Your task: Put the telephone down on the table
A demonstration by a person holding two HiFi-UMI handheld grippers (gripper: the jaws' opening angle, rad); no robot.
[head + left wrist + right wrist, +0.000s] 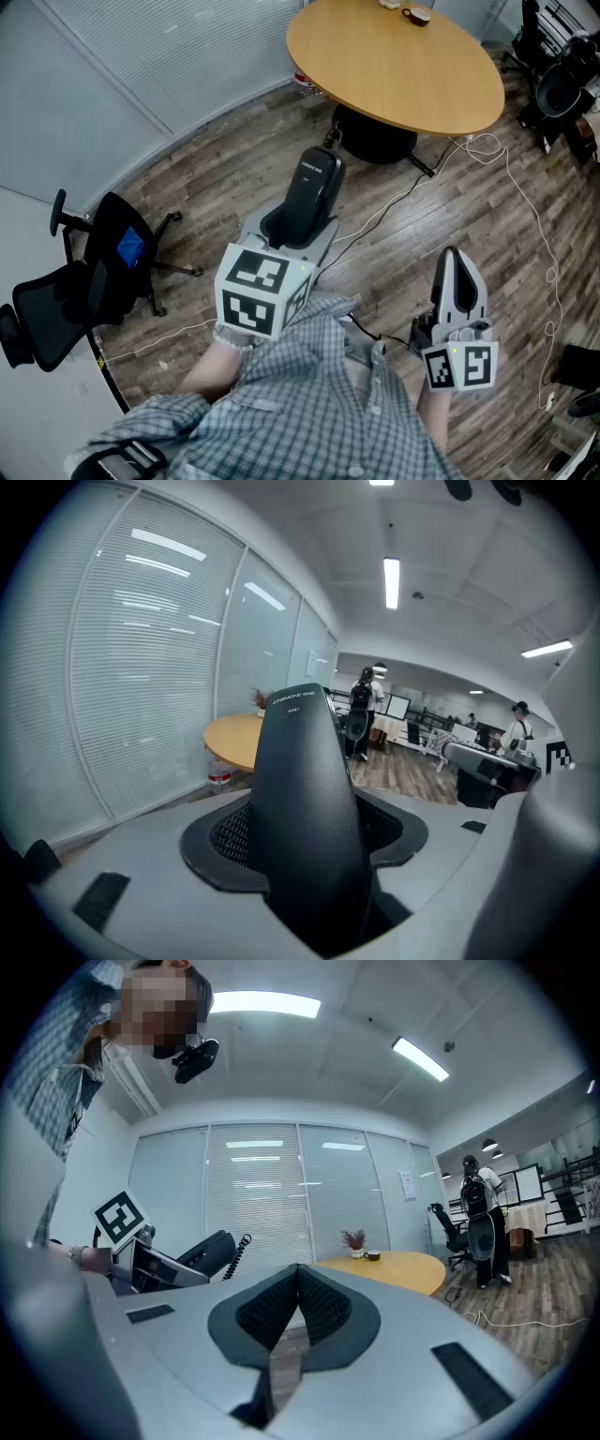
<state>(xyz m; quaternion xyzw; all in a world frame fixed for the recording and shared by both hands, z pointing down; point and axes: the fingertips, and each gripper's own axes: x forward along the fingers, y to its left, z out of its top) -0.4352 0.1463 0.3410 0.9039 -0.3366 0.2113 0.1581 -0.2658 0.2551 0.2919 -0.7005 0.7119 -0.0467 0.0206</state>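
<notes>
One telephone (305, 827) shows white lettering, seemingly two lines, unreadable.

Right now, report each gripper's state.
Left gripper: closed on the black telephone.
Right gripper: closed, nothing between its jaws.

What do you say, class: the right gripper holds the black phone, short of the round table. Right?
No: the left gripper holds the black phone, short of the round table. The left gripper view shows it between the jaws.
</notes>
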